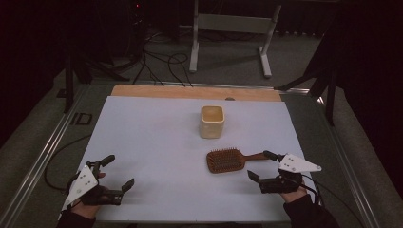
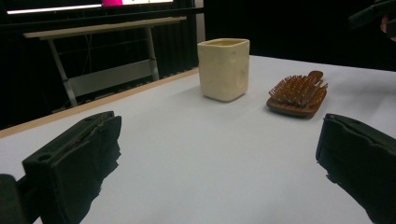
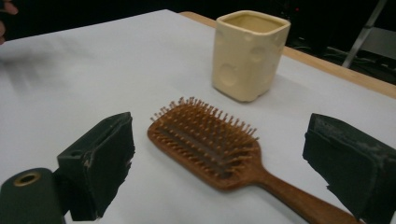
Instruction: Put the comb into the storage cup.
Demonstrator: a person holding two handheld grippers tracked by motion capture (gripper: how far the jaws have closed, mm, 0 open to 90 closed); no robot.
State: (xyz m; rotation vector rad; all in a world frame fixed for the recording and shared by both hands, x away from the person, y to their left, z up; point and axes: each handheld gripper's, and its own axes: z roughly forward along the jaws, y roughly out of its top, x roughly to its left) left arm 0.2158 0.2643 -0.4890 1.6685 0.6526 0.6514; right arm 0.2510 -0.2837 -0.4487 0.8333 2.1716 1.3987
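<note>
dark room, white table (image 1: 157,142), hairbrush (image 1: 228,160), perhaps ceramic cup (image 1: 212,121)

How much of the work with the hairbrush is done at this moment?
Nothing looks done yet: the hairbrush lies flat on the white table cover, bristles up, apart from the cream cup. In hand: the right hand-held gripper is open beside the brush handle, not gripping it. The left hand-held gripper is open, far off. Left, probably: grasping and lifting the brush.
</note>
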